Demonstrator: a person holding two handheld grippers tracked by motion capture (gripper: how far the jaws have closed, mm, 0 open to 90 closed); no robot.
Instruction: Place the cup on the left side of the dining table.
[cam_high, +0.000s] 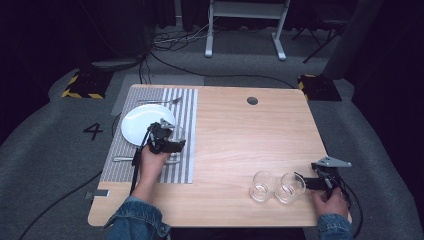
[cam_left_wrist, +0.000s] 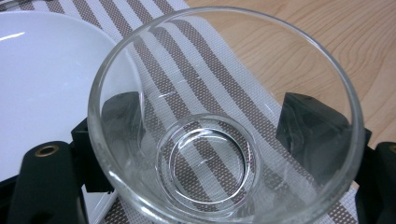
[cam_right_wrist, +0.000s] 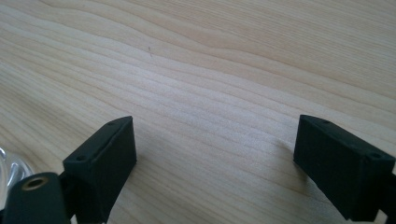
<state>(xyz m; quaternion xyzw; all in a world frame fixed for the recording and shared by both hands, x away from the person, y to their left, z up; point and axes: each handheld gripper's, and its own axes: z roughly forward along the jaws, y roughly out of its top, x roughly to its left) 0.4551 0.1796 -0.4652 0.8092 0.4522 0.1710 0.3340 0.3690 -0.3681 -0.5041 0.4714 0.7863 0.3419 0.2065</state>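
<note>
High view: pale wooden table (cam_high: 240, 145) on grey carpet, dark room around.

Near edge, bottom left: denim sleeve (cam_high: 134, 220), forearm reaching up to left gripper (cam_high: 170, 141) over striped placemat (cam_high: 180, 170). Bottom right: right gripper (cam_high: 306, 183), held low at the table's right corner, jaws spread wide with nothing between, bare wood beneath in the right gripper view.

Just left of right gripper: two empty clear glasses, nearer glass (cam_high: 291, 187) close beside the jaws, second glass (cam_high: 263, 185) touching it on the left.

Further in, on the placemat: third glass (cam_left_wrist: 219, 116), upright and empty, sitting between the left gripper's jaws, one black pad (cam_left_wrist: 122, 112) on each side of its wall, close against it; squeezing or merely resting, cannot tell. White plate (cam_high: 142, 122) just beside it on the left. Knife (cam_high: 125, 159) near the hand, partly hidden. Fork (cam_high: 160, 102) beyond the plate.

Far side: round cable hole (cam_high: 252, 100) in the tabletop, white desk frame (cam_high: 245, 27), loose floor cables (cam_high: 175, 40), two yellow-and-black floor blocks (cam_high: 82, 85).

Count: three glasses, one plate, one fork, one knife, one placemat.
</note>
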